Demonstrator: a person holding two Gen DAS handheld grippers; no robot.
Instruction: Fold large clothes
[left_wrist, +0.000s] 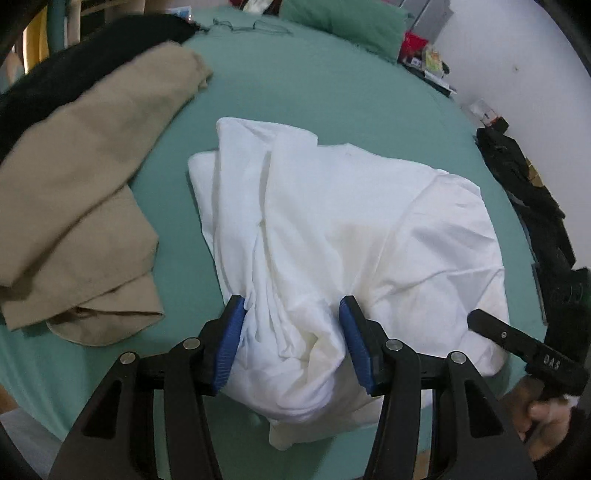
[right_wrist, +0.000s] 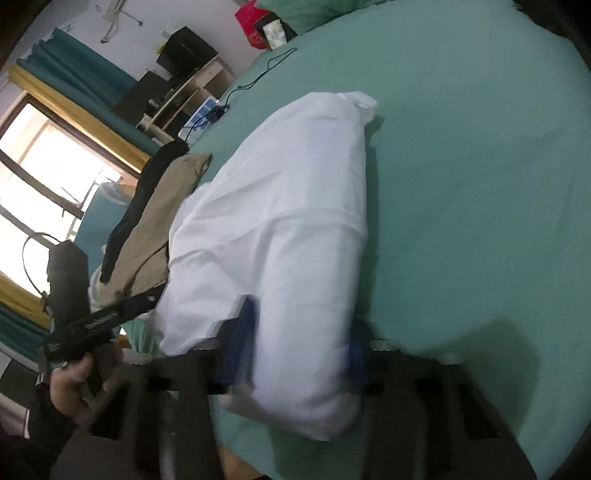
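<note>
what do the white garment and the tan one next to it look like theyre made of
White garment: looks like thin, matte woven cotton or a blend; it bunches into fine soft creases. Tan garment: seems a heavier matte twill-like cloth, with broader folds and a stitched hem. Neither can be confirmed.

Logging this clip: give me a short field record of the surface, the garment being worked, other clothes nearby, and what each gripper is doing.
surface: bed with green sheet
garment in work: white garment, partly folded, bunched at the near end
left gripper: blue pads on either side of a bunched fold of the white cloth, pressing it
right gripper: blurred; white cloth lies between its pads, grip not clear
other clothes: beige garment left of the white one, black garment beyond it
far end: green pillow
</note>
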